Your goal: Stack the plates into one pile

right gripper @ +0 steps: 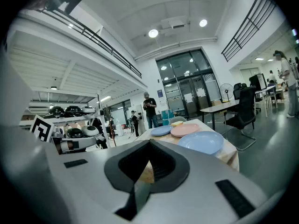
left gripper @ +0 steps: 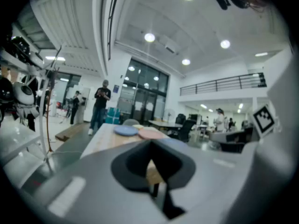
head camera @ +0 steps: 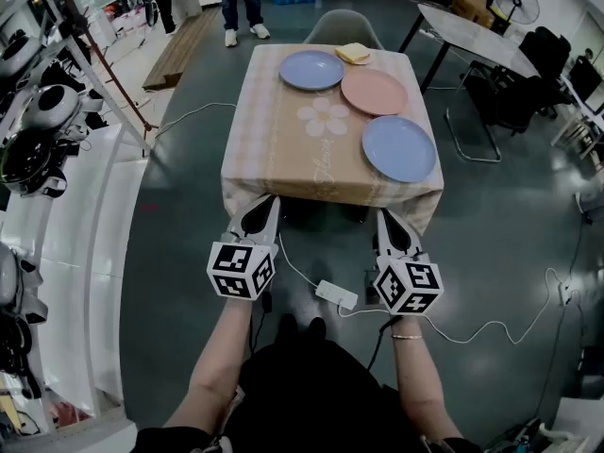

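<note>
Three plates lie apart on the cloth-covered table (head camera: 283, 149): a blue plate (head camera: 399, 148) nearest on the right, a pink plate (head camera: 374, 92) behind it, and a lavender-blue plate (head camera: 311, 70) at the far middle. My left gripper (head camera: 269, 206) and right gripper (head camera: 387, 218) hang shut and empty just short of the table's near edge, below its top. In the right gripper view the near blue plate (right gripper: 202, 142), the pink plate (right gripper: 185, 130) and the far plate (right gripper: 161, 130) line up ahead. The left gripper view shows the far plate (left gripper: 125, 130) and pink plate (left gripper: 150, 133).
A yellow sponge-like thing (head camera: 354, 53) lies at the table's far edge, with a grey chair (head camera: 342, 28) behind. A white power strip (head camera: 336, 295) and cables lie on the floor by my feet. A person (head camera: 241, 3) stands beyond; shelves with gear (head camera: 38, 130) line the left.
</note>
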{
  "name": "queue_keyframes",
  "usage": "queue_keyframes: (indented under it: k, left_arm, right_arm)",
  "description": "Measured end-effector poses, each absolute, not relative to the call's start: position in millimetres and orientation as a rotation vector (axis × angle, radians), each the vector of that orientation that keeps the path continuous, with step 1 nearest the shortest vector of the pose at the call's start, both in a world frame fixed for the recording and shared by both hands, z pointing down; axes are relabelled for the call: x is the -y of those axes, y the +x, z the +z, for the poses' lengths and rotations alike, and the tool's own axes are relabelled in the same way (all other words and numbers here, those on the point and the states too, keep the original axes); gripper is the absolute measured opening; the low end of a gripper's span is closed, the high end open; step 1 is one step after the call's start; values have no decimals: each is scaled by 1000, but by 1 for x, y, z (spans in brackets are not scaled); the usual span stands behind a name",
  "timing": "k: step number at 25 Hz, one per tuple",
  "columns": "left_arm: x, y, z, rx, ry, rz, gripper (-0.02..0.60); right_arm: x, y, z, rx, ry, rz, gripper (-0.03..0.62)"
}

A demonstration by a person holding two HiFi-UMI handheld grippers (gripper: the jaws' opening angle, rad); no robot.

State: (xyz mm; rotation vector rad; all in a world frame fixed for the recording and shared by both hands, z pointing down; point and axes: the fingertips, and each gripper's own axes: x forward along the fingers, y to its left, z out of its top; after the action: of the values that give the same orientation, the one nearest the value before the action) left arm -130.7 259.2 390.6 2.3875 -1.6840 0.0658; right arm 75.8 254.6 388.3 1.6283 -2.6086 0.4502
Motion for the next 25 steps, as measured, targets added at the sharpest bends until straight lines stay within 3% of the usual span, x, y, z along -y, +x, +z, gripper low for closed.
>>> queue_keyframes:
  k: [25]
  left_arm:
    - [-251, -104, 395, 1735, 2329, 33, 6]
  right_arm:
    - [-235, 119, 392, 2580, 1653, 433, 5]
